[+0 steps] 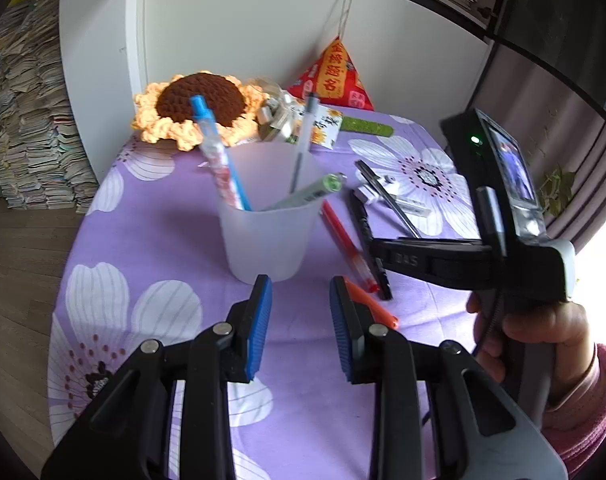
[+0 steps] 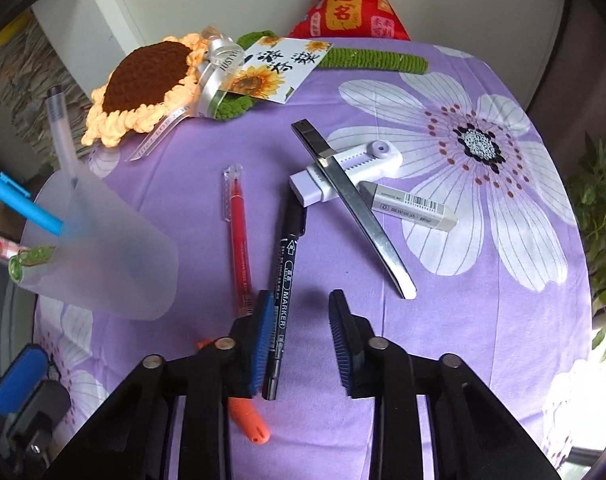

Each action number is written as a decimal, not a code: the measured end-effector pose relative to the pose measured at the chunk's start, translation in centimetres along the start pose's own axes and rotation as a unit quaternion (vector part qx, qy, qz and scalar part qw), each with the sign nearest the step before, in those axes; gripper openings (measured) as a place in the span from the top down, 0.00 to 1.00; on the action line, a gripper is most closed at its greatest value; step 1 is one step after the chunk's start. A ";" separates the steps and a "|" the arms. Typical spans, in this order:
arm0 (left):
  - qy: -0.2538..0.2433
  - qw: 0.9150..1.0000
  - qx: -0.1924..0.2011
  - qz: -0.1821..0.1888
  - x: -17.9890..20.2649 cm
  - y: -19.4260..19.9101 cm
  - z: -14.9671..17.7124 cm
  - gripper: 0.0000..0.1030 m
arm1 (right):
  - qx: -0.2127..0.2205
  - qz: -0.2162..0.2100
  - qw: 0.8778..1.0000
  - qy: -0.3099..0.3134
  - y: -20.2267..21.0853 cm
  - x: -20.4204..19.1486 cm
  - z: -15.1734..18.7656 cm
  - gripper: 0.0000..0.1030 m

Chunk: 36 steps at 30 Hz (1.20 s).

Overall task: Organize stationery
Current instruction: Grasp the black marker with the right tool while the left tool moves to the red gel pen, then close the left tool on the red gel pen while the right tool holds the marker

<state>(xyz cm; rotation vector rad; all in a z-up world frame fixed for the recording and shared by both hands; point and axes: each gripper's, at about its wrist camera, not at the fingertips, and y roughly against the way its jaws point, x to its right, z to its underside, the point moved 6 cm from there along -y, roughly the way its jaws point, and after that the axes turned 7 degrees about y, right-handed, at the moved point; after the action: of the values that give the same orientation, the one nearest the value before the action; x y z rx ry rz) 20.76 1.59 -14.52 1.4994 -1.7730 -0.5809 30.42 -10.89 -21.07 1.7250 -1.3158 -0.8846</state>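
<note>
We find the right gripper (image 2: 301,320) hovering low over the purple flowered tablecloth (image 2: 443,320), jaws parted and gripping nothing; the black marker (image 2: 285,280) lies on the cloth between them, close against the left blue pad (image 2: 265,332), though we cannot tell whether pad and marker touch. An orange pen (image 2: 249,420) lies under that same finger. Just left of the marker lies a red pen (image 2: 239,236); beyond it a metal-cased utility knife (image 2: 351,208) rests slanted across a white correction-tape dispenser (image 2: 355,172) and an eraser (image 2: 411,206). The left gripper (image 1: 301,316) is likewise parted with nothing between its pads, held just in front of the frosted plastic cup (image 1: 263,236), which stands upright on the cloth. In the cup we note a blue pen (image 1: 219,152), a clear pen (image 1: 305,136) and a green-capped pen (image 1: 303,196), all leaning on the rim. At the far edge sit a crocheted sunflower (image 2: 139,80) with a ribbon and card (image 2: 279,68), and a red triangular pouch (image 2: 349,4) against the wall. A hand (image 1: 543,332) in a pink sleeve holds the right tool.
</note>
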 end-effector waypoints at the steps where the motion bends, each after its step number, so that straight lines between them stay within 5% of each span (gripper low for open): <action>1: -0.001 1.000 -0.002 0.001 0.2 -0.1 0.0 0.74 | 0.002 0.000 1.000 0.001 -0.1 0.0 -0.1 0.73; 5: -0.004 1.000 -0.009 0.005 0.8 -0.4 0.3 0.74 | -0.001 0.002 1.000 0.010 -0.7 -0.3 -0.2 0.75; 7: -0.006 1.000 -0.012 0.005 1.0 -0.5 0.4 0.74 | 0.004 0.027 0.999 0.027 -0.7 -0.4 -0.4 0.89; 18: -0.037 0.998 -0.029 0.032 5.9 -2.3 -0.2 0.73 | 0.012 -0.014 1.000 0.012 3.4 3.8 4.1 0.90; 22: -0.056 0.997 -0.050 -0.008 7.7 -5.8 -0.6 0.73 | 0.003 -0.016 1.000 -0.006 3.8 5.8 6.8 0.90; 28: -0.017 0.993 -0.090 -0.075 6.1 -10.5 -1.5 0.73 | 0.003 -0.025 0.999 -0.022 4.7 7.5 9.5 0.90; 36: -0.006 0.989 -0.098 -0.112 5.5 -12.7 -2.3 0.76 | 0.007 -0.030 0.999 -0.024 5.6 8.6 10.8 0.90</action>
<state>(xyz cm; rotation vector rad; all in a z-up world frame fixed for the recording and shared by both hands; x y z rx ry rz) 30.33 -6.29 -21.15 1.5671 -1.5169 -0.8519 20.49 -21.98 -21.58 1.7720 -1.3098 -0.9590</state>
